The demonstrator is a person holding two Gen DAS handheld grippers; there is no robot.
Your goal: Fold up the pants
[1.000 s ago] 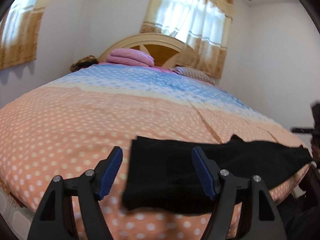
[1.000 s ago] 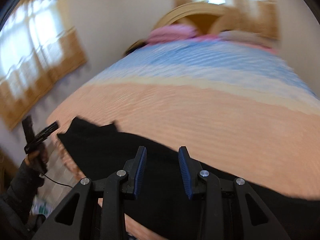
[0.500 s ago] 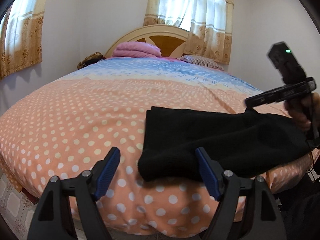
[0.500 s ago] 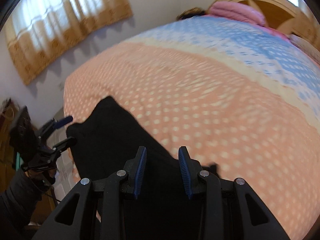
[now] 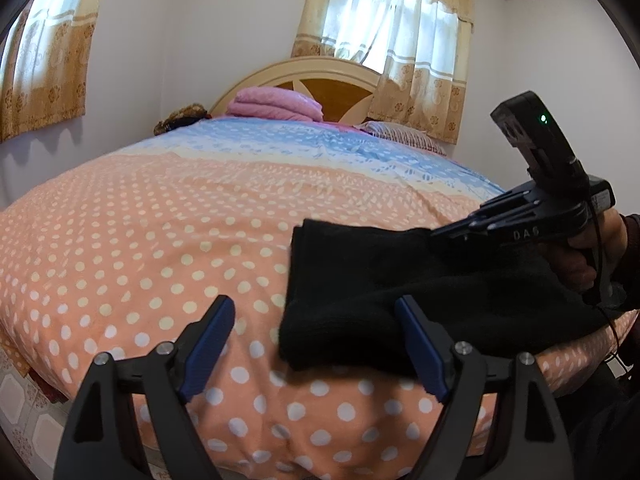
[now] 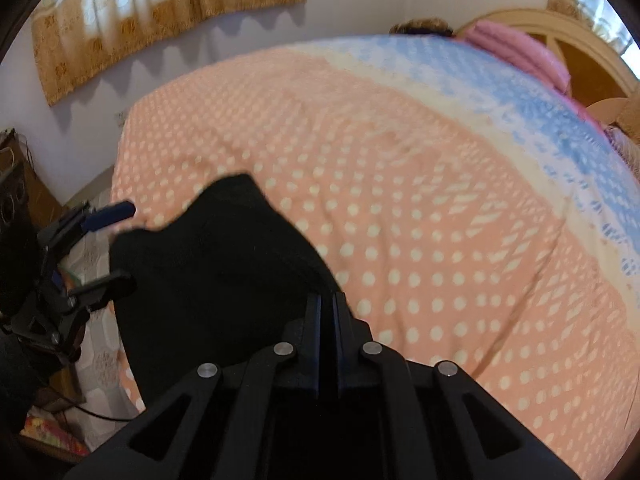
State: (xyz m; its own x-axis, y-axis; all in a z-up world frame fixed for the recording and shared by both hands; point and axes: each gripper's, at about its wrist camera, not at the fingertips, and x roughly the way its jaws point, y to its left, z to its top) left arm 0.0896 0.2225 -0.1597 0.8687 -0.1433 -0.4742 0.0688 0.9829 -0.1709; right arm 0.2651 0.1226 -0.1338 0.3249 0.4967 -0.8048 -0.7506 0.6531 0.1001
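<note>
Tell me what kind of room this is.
A bedroom, most likely in a home: a large bed with a dotted cover fills the view, a curved wooden headboard stands behind folded pink bedding, and curtains hang at the windows.

Pants (image 5: 400,280) on bed's (image 5: 160,240) near edge

Polka-dot bed (image 5: 132,248) carries black pants (image 5: 400,280) and pink blanket (image 5: 276,104).

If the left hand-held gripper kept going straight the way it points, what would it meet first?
Most likely the near end of the black pants, lying between its open fingers, then the dotted bedspread; depth is uncertain.
</note>
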